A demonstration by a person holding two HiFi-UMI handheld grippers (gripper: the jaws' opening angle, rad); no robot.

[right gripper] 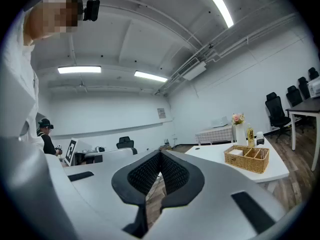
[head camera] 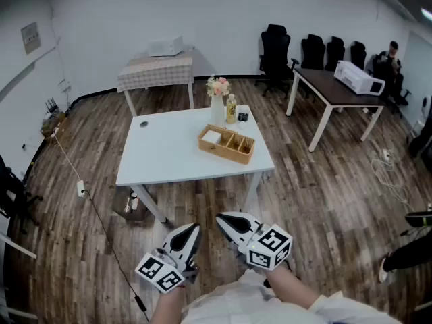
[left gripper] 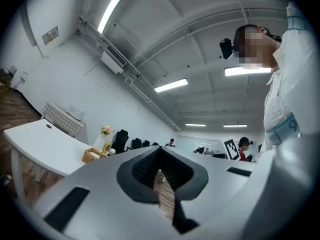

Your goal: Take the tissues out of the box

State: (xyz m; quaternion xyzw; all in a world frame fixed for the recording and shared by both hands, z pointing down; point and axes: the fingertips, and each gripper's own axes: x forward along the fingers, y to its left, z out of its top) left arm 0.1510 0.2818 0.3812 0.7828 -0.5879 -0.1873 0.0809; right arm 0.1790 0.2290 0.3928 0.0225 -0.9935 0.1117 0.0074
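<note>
While standing well back from a white table (head camera: 169, 155) on a wood floor (head camera: 324, 181), held the left gripper (head camera: 195, 229) and the right gripper (head camera: 221, 219) low at the near edge of the head view, side by side and just apart, tips aimed toward the table. Had the left gripper's jaws closed tip to tip, with nothing between them and only floor visible through the small gap below the tips. Had the right gripper's jaws pressed together the same way, also empty.

Saw the box (head camera: 227, 144), a woven tray split into compartments, on the table's right half toward its near edge, well apart from both grippers. Saw the tissues (head camera: 212, 137) as a white pad in the box's left end compartment, untouched by either gripper. Noted a vase of pink flowers (head camera: 217, 98), a yellow bottle (head camera: 231, 109) and a small dark item (head camera: 243, 117) in a row just beyond the box, at the table's far right edge.

Noted, far left, a second table (head camera: 156, 69) with a checked cloth, bearing a white machine (head camera: 166, 46). Noted, far right, a dark-topped table (head camera: 331, 85) with a printer (head camera: 359, 78), black office chairs (head camera: 275, 49) along the far wall, and a seated person (head camera: 389, 61) in the far right corner.
</note>
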